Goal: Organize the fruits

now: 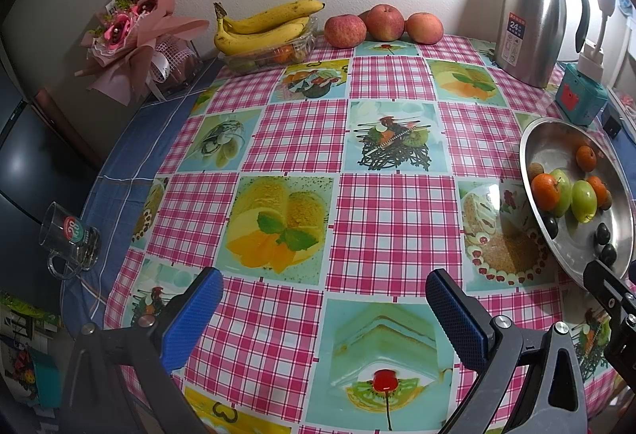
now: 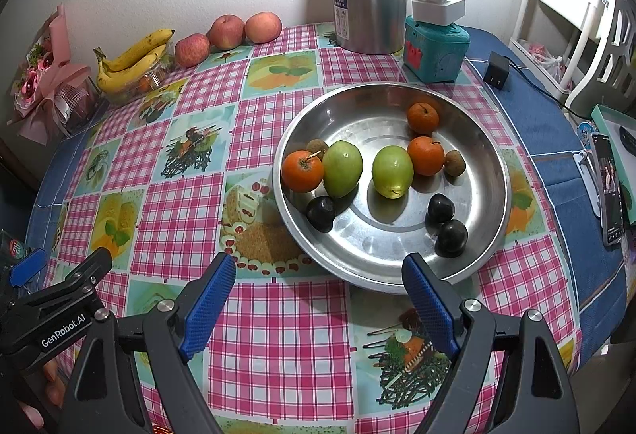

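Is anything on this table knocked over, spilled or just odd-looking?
One thing: the glass mug at the table's left edge seems to lie tipped on its side on the blue cloth, though nothing looks spilled. The bananas are piled on top of a full clear tub. The fruit in the steel bowl sits loose and unsorted.

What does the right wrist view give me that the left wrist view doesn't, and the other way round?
Right wrist only: the whole steel bowl with every fruit in it, a phone on the blue cloth at the right, and the charger.

Left wrist only: the glass mug at the table's left edge, plus the open left gripper over bare tablecloth.

Both: bananas, three apples, the steel jug, the bouquet and the teal box. The right gripper stands open just short of the bowl, holding nothing.
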`<state>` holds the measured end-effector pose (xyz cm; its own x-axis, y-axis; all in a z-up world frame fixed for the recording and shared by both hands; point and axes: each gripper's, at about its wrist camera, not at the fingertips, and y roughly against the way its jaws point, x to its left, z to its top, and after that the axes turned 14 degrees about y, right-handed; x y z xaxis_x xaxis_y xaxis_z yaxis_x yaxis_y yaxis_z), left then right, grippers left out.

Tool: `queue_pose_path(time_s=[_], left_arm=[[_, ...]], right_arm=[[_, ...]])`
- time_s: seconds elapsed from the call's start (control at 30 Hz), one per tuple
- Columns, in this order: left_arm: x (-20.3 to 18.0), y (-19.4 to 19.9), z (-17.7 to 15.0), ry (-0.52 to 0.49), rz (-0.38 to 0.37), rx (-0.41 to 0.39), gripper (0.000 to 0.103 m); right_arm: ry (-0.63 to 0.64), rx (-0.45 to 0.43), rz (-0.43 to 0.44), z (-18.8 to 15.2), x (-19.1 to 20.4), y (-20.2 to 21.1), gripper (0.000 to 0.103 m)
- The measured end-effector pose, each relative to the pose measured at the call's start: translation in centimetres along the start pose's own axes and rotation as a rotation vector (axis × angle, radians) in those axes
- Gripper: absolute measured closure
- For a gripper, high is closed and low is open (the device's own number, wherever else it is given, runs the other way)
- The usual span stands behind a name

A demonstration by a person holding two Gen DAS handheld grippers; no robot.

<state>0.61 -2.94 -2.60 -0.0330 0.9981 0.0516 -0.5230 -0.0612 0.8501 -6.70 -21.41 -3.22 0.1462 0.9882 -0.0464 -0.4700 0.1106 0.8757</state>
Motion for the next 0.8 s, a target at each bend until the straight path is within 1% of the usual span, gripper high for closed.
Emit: queue_pose_path(time_s=[0.8], left_arm=[[-0.04, -0.05, 0.01, 0.000, 0.001, 0.001, 0.000]], right_arm=[[0.004, 0.013, 0.005, -0.04, 0.02, -0.29, 0.017]])
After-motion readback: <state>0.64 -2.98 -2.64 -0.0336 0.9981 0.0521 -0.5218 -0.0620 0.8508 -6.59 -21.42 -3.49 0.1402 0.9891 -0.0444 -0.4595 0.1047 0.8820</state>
